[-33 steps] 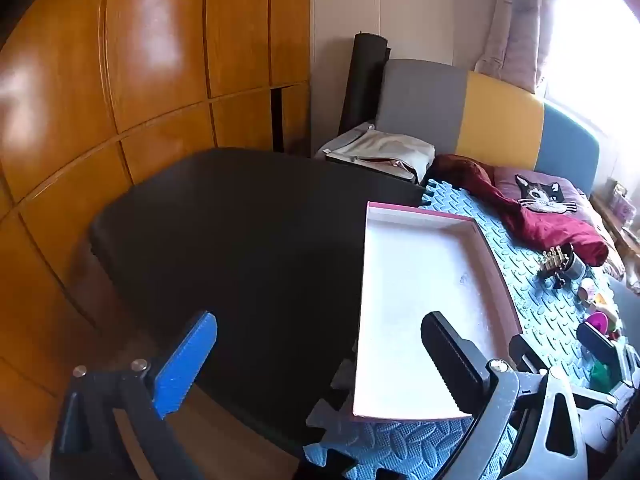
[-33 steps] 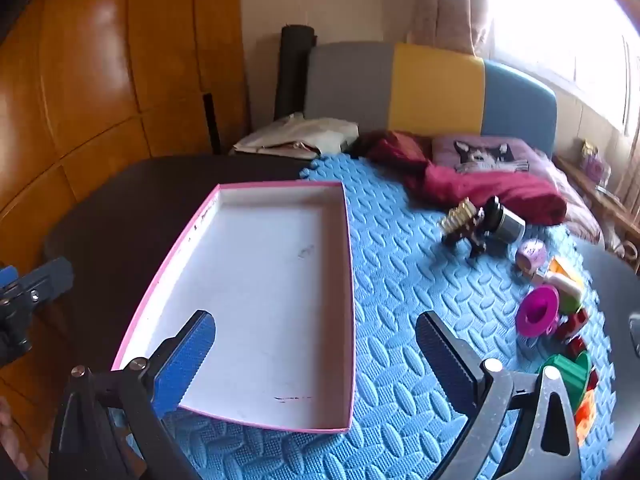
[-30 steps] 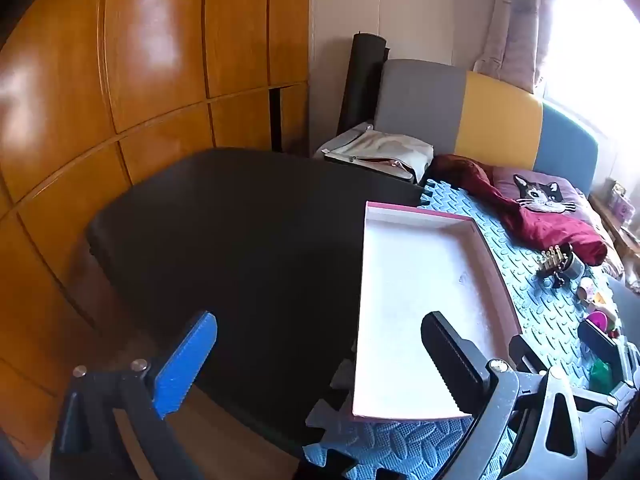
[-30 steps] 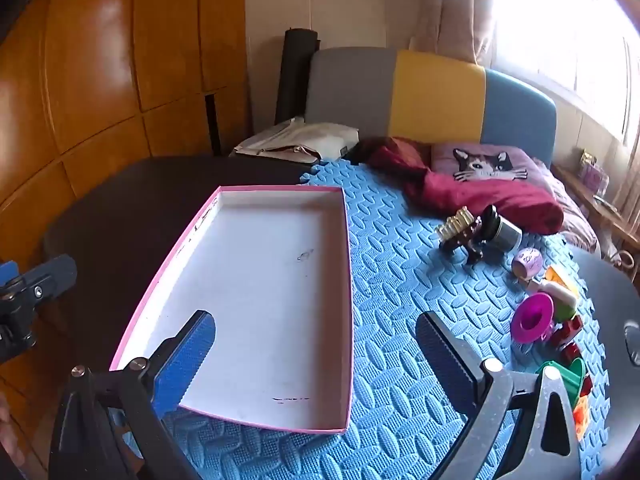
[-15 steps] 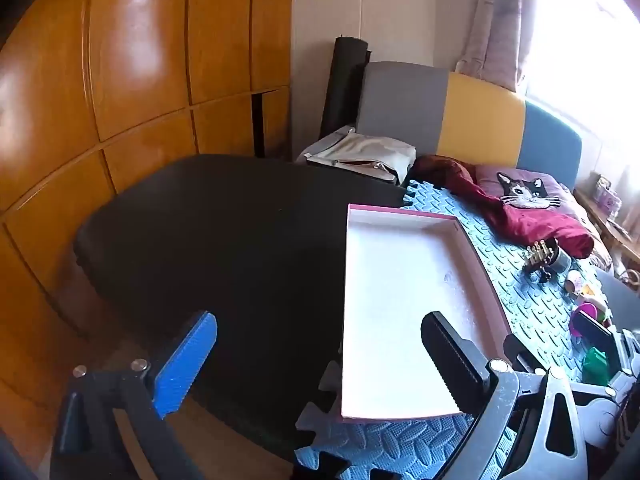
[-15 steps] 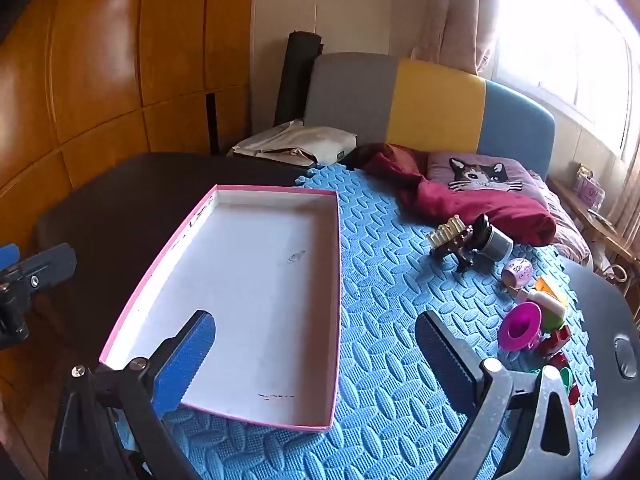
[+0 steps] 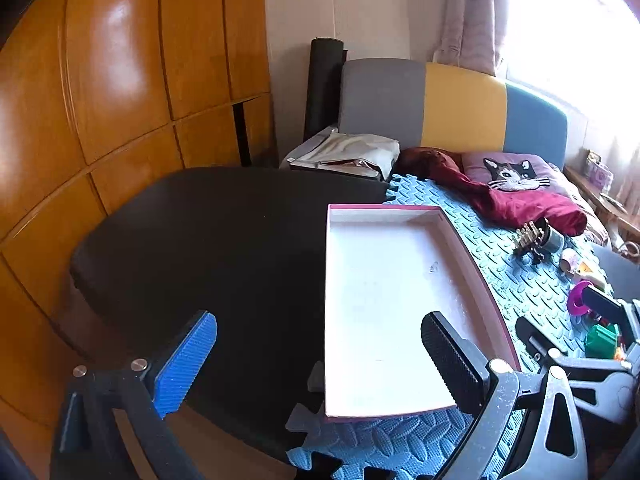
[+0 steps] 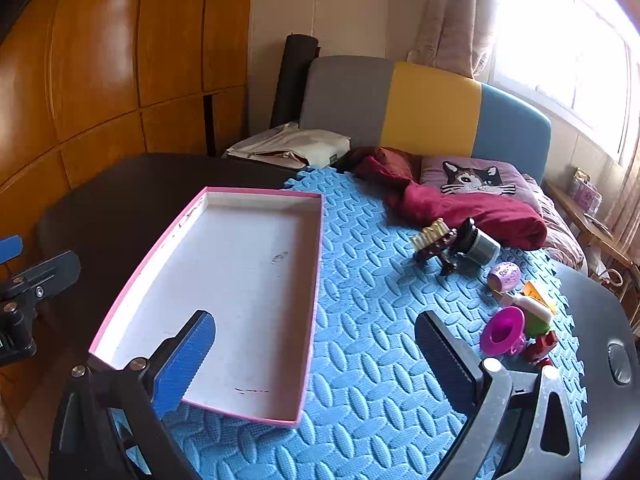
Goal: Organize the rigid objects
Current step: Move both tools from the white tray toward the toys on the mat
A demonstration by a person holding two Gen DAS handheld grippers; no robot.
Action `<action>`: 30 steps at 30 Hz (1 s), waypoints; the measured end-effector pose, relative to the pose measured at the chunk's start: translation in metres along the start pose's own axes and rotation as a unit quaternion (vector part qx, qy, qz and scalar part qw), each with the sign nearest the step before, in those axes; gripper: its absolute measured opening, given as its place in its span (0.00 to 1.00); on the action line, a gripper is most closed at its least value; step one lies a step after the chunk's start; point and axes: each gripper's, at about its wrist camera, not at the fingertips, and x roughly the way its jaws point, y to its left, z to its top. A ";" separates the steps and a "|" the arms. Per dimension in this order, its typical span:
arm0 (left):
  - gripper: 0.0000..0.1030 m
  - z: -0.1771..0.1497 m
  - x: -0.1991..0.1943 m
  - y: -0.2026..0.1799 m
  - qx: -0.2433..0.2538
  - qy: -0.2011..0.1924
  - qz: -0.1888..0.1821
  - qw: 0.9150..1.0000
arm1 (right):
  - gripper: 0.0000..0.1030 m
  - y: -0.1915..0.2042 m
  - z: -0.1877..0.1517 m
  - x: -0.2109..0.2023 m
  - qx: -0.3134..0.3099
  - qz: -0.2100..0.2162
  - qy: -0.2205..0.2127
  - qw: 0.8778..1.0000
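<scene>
A shallow pink-rimmed white tray (image 8: 316,280) lies empty on a blue foam mat (image 8: 372,320); it also shows in the left wrist view (image 7: 468,256). Small toys sit on the mat's right side: a brown comb-like piece (image 8: 434,240), a dark jar (image 8: 478,242), a pink cup (image 8: 504,276), a magenta funnel (image 8: 502,330), red blocks (image 8: 540,346). My right gripper (image 8: 316,356) is open and empty above the tray's near right corner. My left gripper (image 7: 318,356) is open and empty over the dark table, left of the tray.
The mat covers part of a dark table (image 7: 208,240). Behind it stands a grey, yellow and blue sofa (image 8: 432,108) with a red cloth (image 8: 460,204), a cat cushion (image 8: 476,178) and a beige bag (image 8: 292,146). Wooden wall panels (image 7: 100,80) stand at the left.
Both grippers have drawn back and up a little, so the tray and toys look farther away. Both stay open and empty. Nothing on the mat has moved.
</scene>
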 end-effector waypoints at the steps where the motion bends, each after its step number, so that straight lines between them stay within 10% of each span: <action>1: 1.00 0.000 0.000 -0.002 0.002 0.000 -0.001 1.000 | 0.99 -0.004 0.000 0.000 0.003 -0.001 0.000 1.000; 30: 1.00 0.002 0.011 -0.068 0.091 0.022 -0.068 0.993 | 0.99 -0.198 -0.013 -0.042 0.175 -0.073 -0.014 0.982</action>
